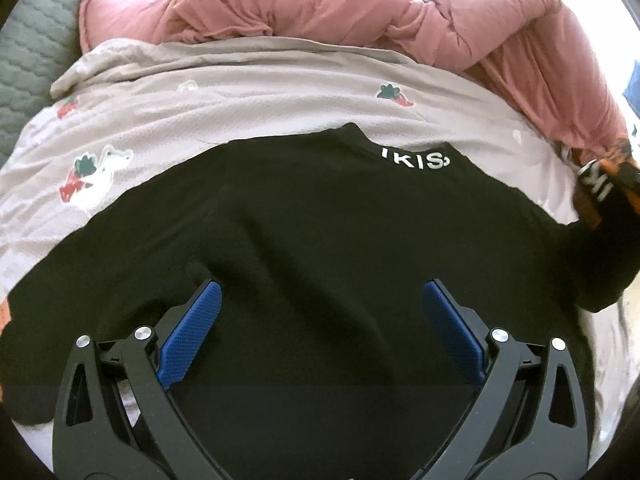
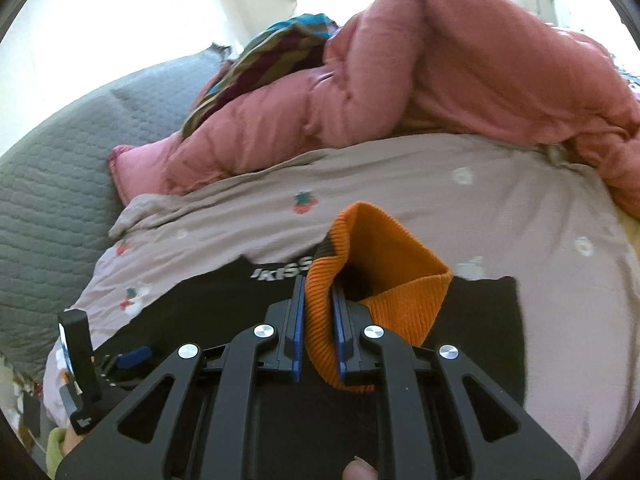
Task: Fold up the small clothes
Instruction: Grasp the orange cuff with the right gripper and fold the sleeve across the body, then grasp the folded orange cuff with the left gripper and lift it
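Observation:
A small black top (image 1: 312,240) with white lettering at its collar lies flat on a grey-pink sheet (image 1: 200,112). My left gripper (image 1: 320,300) is open just above the top's lower half, holding nothing. My right gripper (image 2: 318,292) is shut on the top's orange ribbed cuff (image 2: 384,280) and holds the sleeve lifted over the black body (image 2: 472,320). In the left wrist view that sleeve end with the right gripper (image 1: 600,188) shows at the far right. The left gripper (image 2: 80,360) shows at the lower left of the right wrist view.
A bunched pink quilt (image 1: 360,4) lies along the far side of the sheet. A grey quilted cover (image 2: 52,184) lies to the left. A striped colourful cloth (image 2: 272,52) sits behind the quilt.

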`<state>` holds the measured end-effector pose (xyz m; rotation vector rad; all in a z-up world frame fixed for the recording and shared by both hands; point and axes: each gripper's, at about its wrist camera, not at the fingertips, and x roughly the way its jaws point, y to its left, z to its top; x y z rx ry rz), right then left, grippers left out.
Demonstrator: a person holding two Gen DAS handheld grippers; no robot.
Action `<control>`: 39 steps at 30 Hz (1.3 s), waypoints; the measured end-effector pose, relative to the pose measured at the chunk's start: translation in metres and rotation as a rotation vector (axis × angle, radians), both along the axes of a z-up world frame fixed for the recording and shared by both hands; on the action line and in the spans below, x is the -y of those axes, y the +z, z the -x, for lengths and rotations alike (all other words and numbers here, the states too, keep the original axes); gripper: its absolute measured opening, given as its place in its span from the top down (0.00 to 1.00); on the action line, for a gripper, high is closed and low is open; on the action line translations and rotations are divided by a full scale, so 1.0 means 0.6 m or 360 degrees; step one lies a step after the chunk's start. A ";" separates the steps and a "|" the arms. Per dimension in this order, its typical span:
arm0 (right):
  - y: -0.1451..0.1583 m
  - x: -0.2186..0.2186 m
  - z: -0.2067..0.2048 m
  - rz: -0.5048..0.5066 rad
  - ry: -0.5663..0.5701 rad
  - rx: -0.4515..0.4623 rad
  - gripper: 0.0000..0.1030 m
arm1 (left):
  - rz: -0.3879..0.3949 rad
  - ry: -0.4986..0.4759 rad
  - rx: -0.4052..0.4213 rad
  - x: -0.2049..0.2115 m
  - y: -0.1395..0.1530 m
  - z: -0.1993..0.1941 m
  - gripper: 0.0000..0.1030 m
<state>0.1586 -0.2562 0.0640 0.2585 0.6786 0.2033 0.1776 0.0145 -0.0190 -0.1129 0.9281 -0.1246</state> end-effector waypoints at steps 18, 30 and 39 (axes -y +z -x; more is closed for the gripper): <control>-0.027 -0.038 -0.005 0.0369 0.0043 -0.0054 0.61 | 0.0429 -0.0207 -0.0066 0.016 -0.005 0.005 0.08; -0.097 0.126 0.055 0.0448 -0.0224 -0.0180 0.55 | 0.0721 -0.0441 -0.0298 0.169 -0.030 -0.021 0.27; -0.117 0.152 0.068 0.0319 -0.0239 -0.0184 0.50 | 0.0585 -0.0353 -0.0375 0.236 -0.069 -0.051 0.42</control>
